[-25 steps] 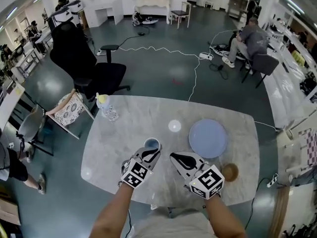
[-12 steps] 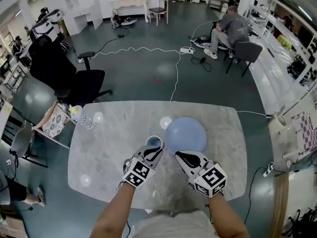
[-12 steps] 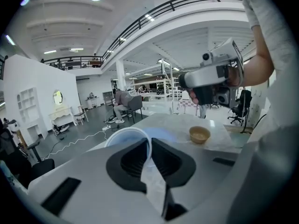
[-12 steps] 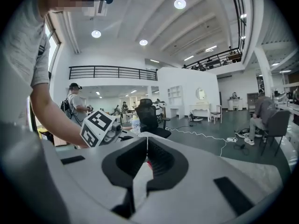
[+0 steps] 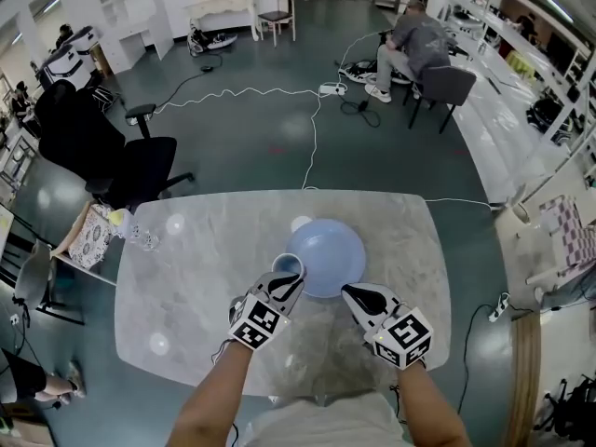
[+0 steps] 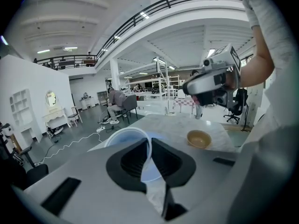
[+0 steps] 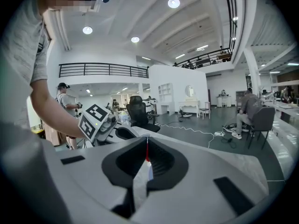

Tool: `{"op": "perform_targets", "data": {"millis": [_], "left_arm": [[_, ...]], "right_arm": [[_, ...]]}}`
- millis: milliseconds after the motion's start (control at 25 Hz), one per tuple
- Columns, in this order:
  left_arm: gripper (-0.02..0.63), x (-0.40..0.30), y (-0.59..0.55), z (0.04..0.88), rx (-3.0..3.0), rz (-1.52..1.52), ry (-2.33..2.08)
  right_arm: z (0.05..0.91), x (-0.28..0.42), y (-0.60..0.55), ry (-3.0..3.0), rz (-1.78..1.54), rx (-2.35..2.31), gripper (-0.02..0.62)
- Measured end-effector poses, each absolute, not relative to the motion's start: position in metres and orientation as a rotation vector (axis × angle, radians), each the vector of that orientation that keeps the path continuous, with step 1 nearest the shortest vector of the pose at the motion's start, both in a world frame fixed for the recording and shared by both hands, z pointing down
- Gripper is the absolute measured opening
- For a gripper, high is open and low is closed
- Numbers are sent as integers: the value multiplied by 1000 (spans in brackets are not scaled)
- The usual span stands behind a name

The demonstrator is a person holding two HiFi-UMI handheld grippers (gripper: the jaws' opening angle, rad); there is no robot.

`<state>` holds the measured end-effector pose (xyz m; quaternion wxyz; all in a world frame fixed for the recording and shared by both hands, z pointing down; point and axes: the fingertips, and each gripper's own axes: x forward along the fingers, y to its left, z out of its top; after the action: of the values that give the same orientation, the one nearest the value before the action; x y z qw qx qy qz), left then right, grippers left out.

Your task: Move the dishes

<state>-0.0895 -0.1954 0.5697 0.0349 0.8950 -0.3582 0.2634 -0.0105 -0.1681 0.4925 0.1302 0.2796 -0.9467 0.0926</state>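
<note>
My left gripper (image 5: 291, 283) is shut on the wall of a small blue cup (image 5: 287, 266), held above the marble table (image 5: 186, 296). In the left gripper view the cup's rim (image 6: 125, 135) stands between the jaws, one jaw inside it. A pale blue plate (image 5: 328, 245) lies on the table just ahead of both grippers, and the cup overlaps its left rim. My right gripper (image 5: 352, 292) hovers by the plate's near edge with its jaws together and nothing in them (image 7: 147, 149). A brown bowl (image 6: 198, 138) sits on the table under the right gripper (image 6: 188, 88) and is hidden in the head view.
A water bottle with a yellow cap (image 5: 130, 229) stands at the table's far left corner. A black office chair (image 5: 102, 152) is beyond that corner. A seated person (image 5: 410, 40) is far off across the room, and cables (image 5: 307, 119) run over the floor.
Both grippers have travelled rightward over the table, the cup going with the left one. The plate, earlier off to the right, now lies straight ahead. The bowl has gone out of sight under the right gripper.
</note>
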Motion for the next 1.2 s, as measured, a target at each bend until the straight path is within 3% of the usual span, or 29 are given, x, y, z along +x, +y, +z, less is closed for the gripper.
{"op": "perform_targets", "data": {"millis": [640,1200], "left_arm": [[48,-34,-238,644,2708,1030,-921],[48,-45,-274,680,2624,1155,-912]], "right_arm": [[506,58,-174,-2690,329,956,20],[513,73,-202,-2680,358,972,20]]}}
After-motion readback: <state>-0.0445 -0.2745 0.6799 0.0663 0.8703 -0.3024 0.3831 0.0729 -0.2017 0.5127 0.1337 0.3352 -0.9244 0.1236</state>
